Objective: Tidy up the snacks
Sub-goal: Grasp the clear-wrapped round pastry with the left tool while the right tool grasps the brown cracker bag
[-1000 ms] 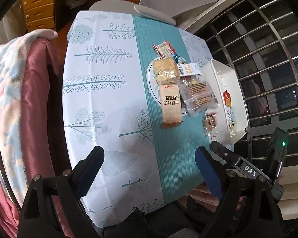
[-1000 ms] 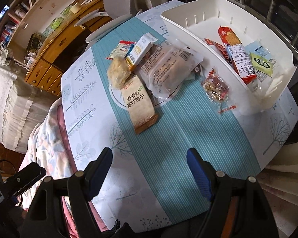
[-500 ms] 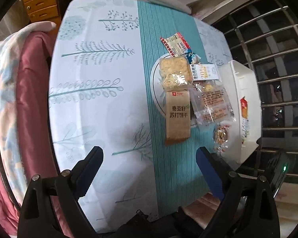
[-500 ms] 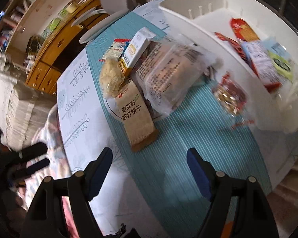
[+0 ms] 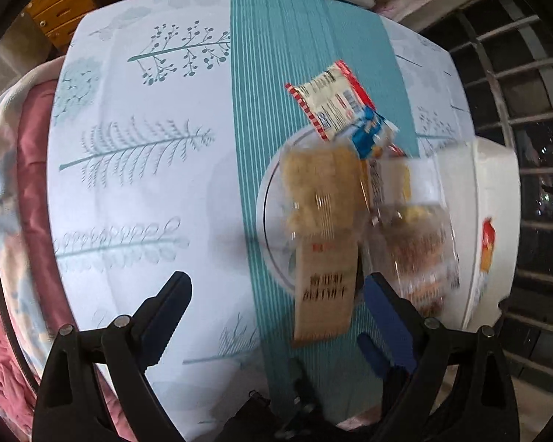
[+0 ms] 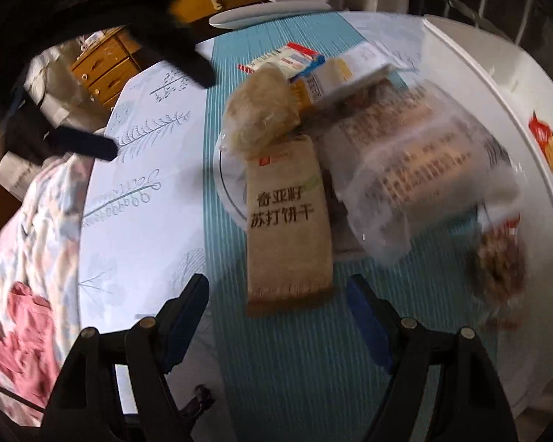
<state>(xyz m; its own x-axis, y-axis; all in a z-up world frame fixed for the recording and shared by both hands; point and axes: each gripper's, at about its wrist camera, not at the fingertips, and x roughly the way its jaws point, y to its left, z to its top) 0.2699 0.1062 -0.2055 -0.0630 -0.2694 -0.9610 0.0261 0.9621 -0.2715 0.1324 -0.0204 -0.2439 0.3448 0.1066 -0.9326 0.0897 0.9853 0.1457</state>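
From the left wrist, the left claw is seen spread wide and empty above the worktop, with a brown cracker packet (blurred) lying between its tips beside a white bin. From the right wrist, the right claw is likewise held wide open, gripping nothing, just below the same cracker packet, which is overlapped by a clear snack bag.

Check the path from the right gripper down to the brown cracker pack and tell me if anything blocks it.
Nothing visible blocks it. The right gripper hangs with its jaws open just short of the near end of the brown cracker pack, with only bare teal cloth between. The clear bag lies beside the pack, toward the white bin.
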